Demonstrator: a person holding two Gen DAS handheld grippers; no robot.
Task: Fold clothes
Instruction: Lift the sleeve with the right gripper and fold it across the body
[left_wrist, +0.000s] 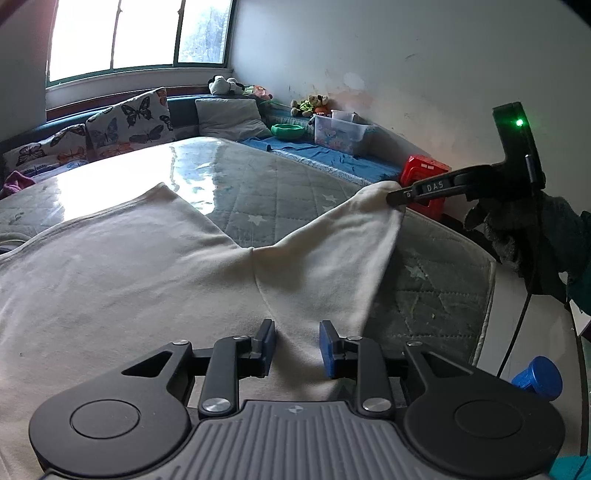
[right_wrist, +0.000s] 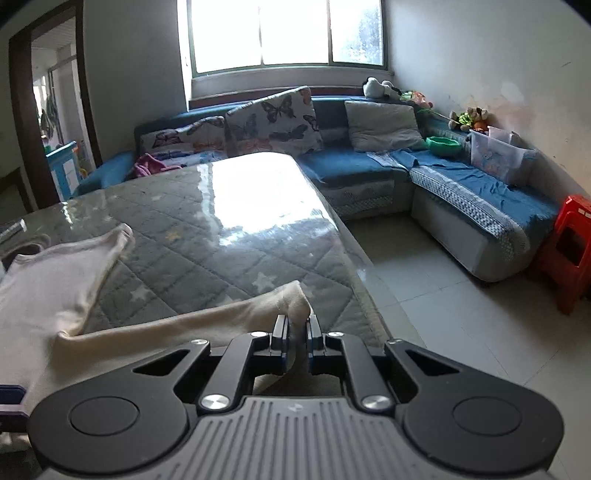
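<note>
Now, from your left wrist, a clear bin (left_wrist: 341, 133) of blurred things sits on the sofa (left_wrist: 317, 157); your left gripper (left_wrist: 297, 345) is spread over the cream garment (left_wrist: 147, 266) on the quilted tabletop (left_wrist: 258, 192). From your right wrist, your right gripper (right_wrist: 295, 332) pinches its sleeve (right_wrist: 291, 299).

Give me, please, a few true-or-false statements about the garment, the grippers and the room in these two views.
1. The right gripper is shut on the sleeve of the white garment. True.
2. The left gripper clamps the garment. False: its jaws stand apart over the cloth.
3. The garment lies on the sofa. False: it lies on the quilted table cover.
4. A red stool stands on the floor beside the sofa. True.
5. The butterfly cushions are on the floor. False: they lean on the sofa.
</note>
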